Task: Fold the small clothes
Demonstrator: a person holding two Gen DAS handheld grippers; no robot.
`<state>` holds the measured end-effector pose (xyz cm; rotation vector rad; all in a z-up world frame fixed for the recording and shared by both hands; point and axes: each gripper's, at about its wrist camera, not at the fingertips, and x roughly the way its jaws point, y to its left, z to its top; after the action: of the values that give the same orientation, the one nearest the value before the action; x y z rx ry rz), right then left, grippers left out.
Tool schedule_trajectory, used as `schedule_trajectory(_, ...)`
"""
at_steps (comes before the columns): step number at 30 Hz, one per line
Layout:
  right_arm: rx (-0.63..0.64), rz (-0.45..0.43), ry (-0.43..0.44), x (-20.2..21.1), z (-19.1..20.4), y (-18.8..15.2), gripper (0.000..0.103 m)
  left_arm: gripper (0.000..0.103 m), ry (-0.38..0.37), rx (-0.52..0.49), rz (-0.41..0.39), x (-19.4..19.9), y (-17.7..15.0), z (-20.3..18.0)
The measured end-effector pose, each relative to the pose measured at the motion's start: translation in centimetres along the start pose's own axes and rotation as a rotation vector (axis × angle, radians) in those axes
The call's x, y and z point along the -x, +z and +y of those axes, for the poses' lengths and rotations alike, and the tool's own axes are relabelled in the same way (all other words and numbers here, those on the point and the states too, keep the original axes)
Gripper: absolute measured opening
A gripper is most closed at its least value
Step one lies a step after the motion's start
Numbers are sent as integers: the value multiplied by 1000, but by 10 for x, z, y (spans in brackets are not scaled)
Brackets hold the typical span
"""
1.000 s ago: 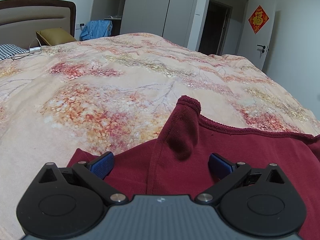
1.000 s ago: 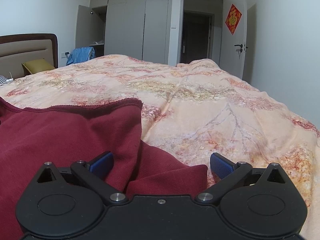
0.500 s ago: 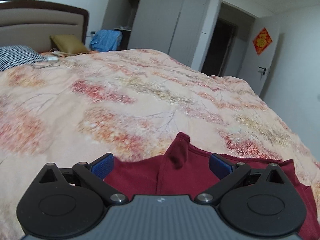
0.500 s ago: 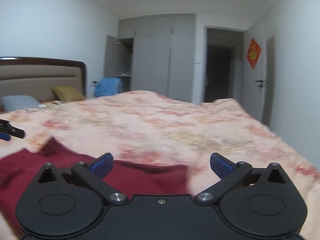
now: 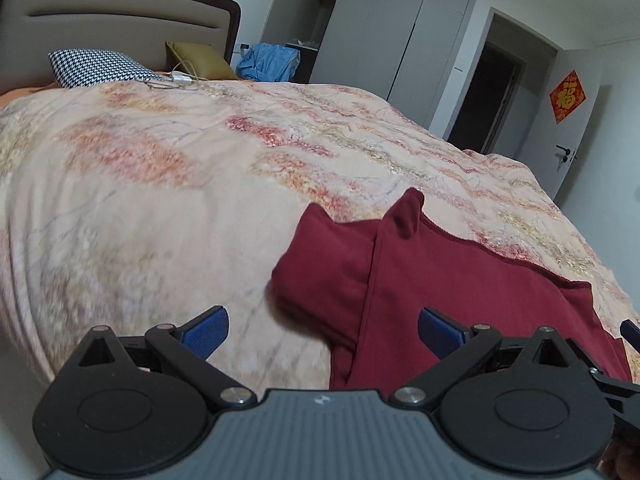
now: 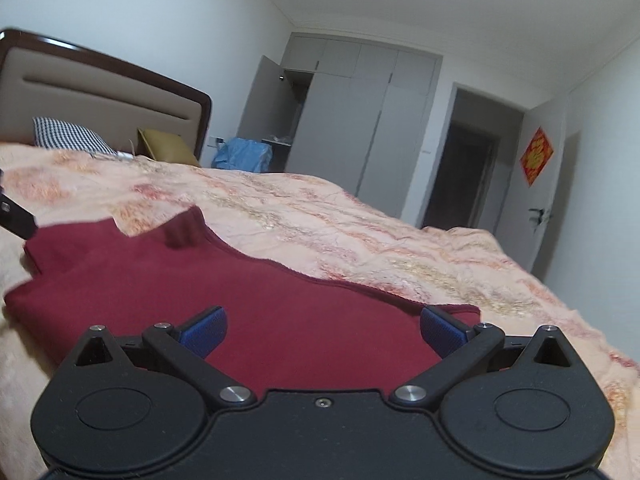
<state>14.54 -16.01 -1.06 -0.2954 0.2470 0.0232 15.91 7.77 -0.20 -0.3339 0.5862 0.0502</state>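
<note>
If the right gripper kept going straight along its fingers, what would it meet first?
Most likely the dark red garment, which fills the space between and ahead of the right gripper's open fingers. Past it lies only the floral bedspread. Depth is hard to judge through the fisheye.

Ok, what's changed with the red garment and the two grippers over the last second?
Both grippers pulled back and tilted up from the dark red garment; it went from filling the gap between their fingers to lying further ahead on the floral bedspread. The left gripper and right gripper stayed open, holding nothing. The garment's shape looks much the same.
</note>
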Motion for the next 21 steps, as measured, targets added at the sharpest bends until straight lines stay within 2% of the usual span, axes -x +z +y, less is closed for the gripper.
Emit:
schedule_trajectory(3, 2, 7, -47, -3, 5, -8, 102, 103, -24, 35, -27, 10, -15, 0)
schedule_trajectory(7, 10, 58, -28, -15, 8, -25, 102, 103, -57, 73, -32, 16, -31, -3)
schedule_trajectory(10, -28, 51, -18, -17, 10, -36, 102, 103, -89, 88, -10, 12, -41, -7)
schedule_trajectory(17, -82, 34, 0, -17, 6, -48, 103, 103, -77, 110, 58, -6, -61, -11)
schedule_trajectory(21, -91, 33, 5, -17, 4, -49, 103, 103, -66, 104, 60, -9, -63, -13)
